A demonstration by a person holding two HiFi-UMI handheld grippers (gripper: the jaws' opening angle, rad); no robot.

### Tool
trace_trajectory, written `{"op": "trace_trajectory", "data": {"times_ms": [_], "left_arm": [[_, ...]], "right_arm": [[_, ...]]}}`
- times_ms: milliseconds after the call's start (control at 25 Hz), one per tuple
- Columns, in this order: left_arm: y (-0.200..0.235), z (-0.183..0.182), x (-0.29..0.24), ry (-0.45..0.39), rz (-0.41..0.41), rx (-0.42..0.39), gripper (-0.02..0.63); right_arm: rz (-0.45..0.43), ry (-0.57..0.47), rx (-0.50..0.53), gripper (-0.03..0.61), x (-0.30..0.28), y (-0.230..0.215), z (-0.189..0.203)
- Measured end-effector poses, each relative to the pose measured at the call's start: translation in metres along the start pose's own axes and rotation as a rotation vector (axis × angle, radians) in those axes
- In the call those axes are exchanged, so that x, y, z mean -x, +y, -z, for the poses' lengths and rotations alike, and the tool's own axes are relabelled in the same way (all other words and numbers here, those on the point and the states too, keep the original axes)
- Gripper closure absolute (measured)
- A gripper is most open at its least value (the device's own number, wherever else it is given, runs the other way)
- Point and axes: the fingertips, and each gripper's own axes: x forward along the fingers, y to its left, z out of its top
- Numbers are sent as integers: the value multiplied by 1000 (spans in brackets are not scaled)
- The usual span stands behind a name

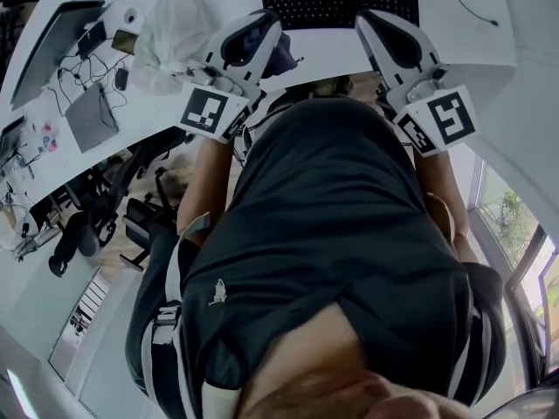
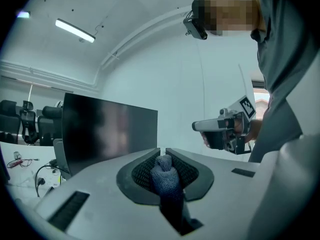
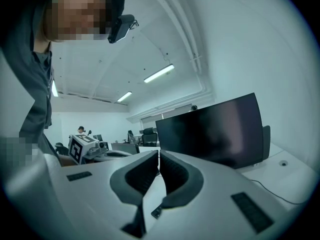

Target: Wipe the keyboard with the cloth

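My left gripper (image 2: 162, 151) is clamped on the cloth (image 2: 166, 180), and my right gripper (image 3: 158, 153) is closed on nothing. The keyboard (image 1: 341, 5) lies on the desk (image 1: 472, 33) just beyond them, its near edge partly hidden by the 2 grippers.

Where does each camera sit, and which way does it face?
Head view: on the head, facing down at keyboard, left gripper, right gripper, own torso.
Left gripper view: along jaws shut on cloth, toward monitor; torso at right.
Right gripper view: along closed, empty jaws, toward that monitor.
Shared: both gripper views show the monitor.
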Motion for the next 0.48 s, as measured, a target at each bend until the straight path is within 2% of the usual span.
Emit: {"op": "trace_trajectory", "data": {"times_ms": [280, 480], "left_arm": [[46, 34, -25, 45, 101, -10, 580], [64, 65, -46, 122, 127, -51, 580]], "right_arm": [[153, 6, 1, 568, -27, -25, 4], [156, 62, -25, 568, -35, -37, 19]]}}
